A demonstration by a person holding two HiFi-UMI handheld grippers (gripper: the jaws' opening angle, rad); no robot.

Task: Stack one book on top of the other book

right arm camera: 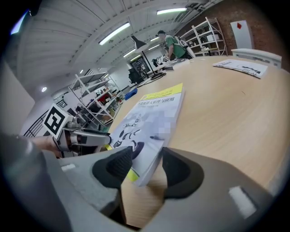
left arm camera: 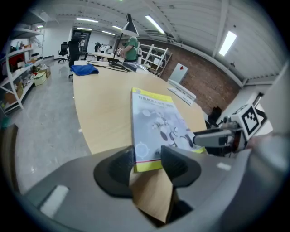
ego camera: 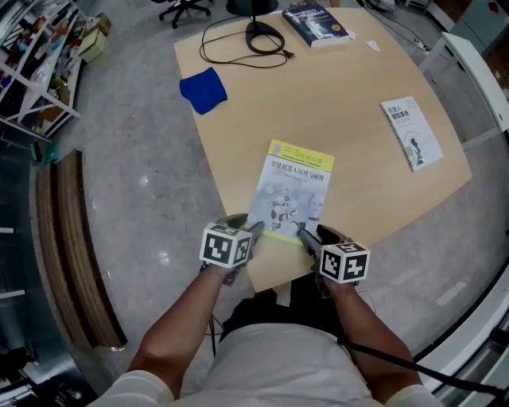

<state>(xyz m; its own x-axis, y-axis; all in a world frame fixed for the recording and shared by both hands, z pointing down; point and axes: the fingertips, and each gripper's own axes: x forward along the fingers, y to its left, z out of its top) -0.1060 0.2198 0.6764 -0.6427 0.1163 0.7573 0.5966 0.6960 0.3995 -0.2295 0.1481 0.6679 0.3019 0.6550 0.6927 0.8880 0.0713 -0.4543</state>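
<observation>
I have the yellow book point(ego camera: 290, 191) lying flat at the near edge of the surface point(ego camera: 358, 87), its short side toward me and slightly turned. My left tongs point(ego camera: 256, 228) are at its near left corner. In the left gripper view they stand partway apart with that corner between the pads, and the yellow strip of the cover fills the gap. My right tongs point(ego camera: 302, 230) are on the near right corner. In the right gripper view they are closed on it, with one pad on the cover and the other against the book's edge.

The white book point(ego camera: 411, 133) lies flat near the right edge, well apart from the yellow one, with plain wood between them. The dark book point(ego camera: 316, 22) sits at the far edge, further off still. Just left of it is a round lamp base point(ego camera: 264, 36) with a black cable point(ego camera: 238, 48) looping across the wood. A blue cloth point(ego camera: 203, 90) hangs over the left edge, well clear of the yellow book.

Off the surface, shelves point(ego camera: 32, 63) line the left wall and a chair point(ego camera: 184, 9) stands beyond the far edge. A person point(left arm camera: 131, 47) stands far back in the room.
</observation>
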